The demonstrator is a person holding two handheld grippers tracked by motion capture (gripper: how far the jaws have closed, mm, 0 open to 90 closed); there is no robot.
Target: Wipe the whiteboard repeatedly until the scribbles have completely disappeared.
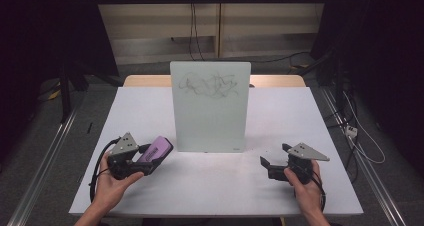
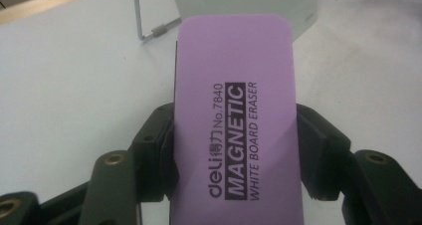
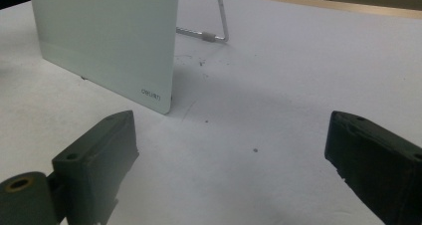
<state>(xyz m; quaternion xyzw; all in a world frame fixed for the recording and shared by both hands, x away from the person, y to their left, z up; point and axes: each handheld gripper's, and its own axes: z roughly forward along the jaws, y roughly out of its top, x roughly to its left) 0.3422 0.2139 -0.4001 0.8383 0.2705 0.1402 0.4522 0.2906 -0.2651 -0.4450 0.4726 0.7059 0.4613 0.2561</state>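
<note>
Left gripper [image 1: 148, 158]: we have it clamped on the purple eraser [image 2: 238, 120], both jaws pressing its long sides.
Eraser: low over the table [image 1: 150, 196], just left of the whiteboard's bottom corner.
Right gripper [image 1: 272, 158]: jaws spread wide, nothing between them, resting near the board's right side.
Whiteboard [image 1: 210, 116]: upright on a wire stand [image 3: 219, 21], scribbles [image 1: 210, 84] near its top.
Next, in our judgement: we raise the eraser's felt face flat against the scribbles and press lightly, so the board does not tip back.
</note>
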